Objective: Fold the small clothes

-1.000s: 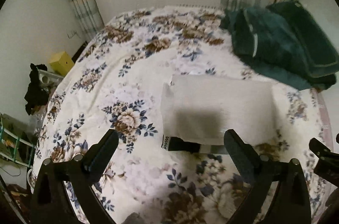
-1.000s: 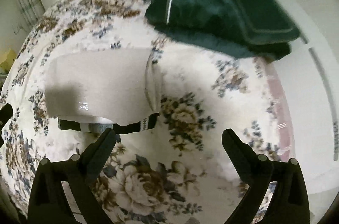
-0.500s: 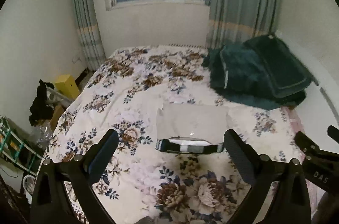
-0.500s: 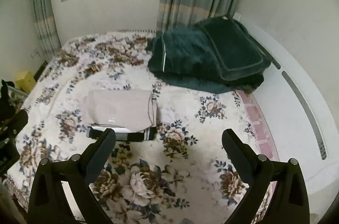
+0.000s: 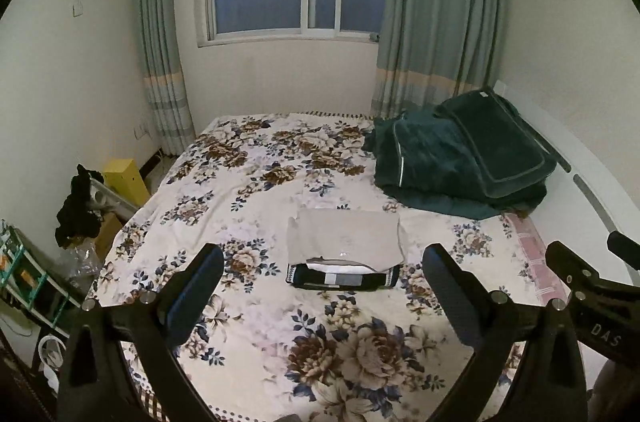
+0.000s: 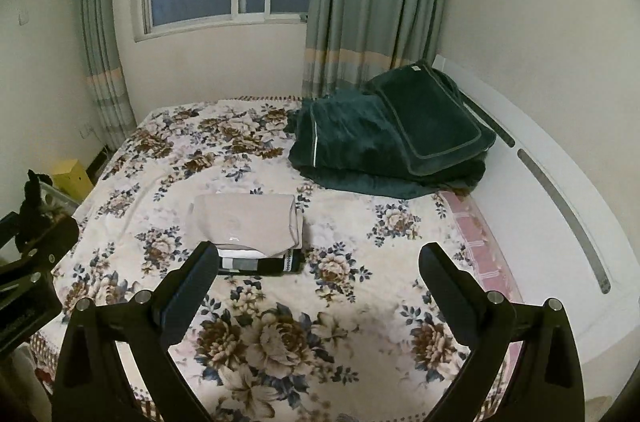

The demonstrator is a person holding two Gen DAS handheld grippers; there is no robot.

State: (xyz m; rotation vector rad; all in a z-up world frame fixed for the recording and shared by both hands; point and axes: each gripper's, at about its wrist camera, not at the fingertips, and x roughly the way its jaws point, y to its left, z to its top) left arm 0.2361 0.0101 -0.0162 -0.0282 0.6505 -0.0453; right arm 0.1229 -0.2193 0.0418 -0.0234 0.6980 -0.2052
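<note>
A folded beige garment [image 5: 346, 238] lies on the flowered bed [image 5: 260, 190], on top of a folded black and white garment [image 5: 340, 279]. The stack also shows in the right wrist view, beige piece [image 6: 246, 222] over the dark one [image 6: 260, 264]. My left gripper [image 5: 323, 292] is open and empty, held well back above the bed's near end. My right gripper [image 6: 318, 288] is open and empty, likewise held back, with the stack behind its left finger [image 6: 188, 286].
A dark green blanket pile [image 5: 464, 158] lies at the bed's far right, also in the right wrist view [image 6: 392, 138]. A white headboard [image 6: 560, 190] runs along the right. A yellow box [image 5: 126, 180], black cloth and shelves stand left of the bed. Window and curtains are behind.
Both grippers have pulled back and up from the folded stack; the stack now looks small and far, and the window and walls have come into view. The stack has not moved.
</note>
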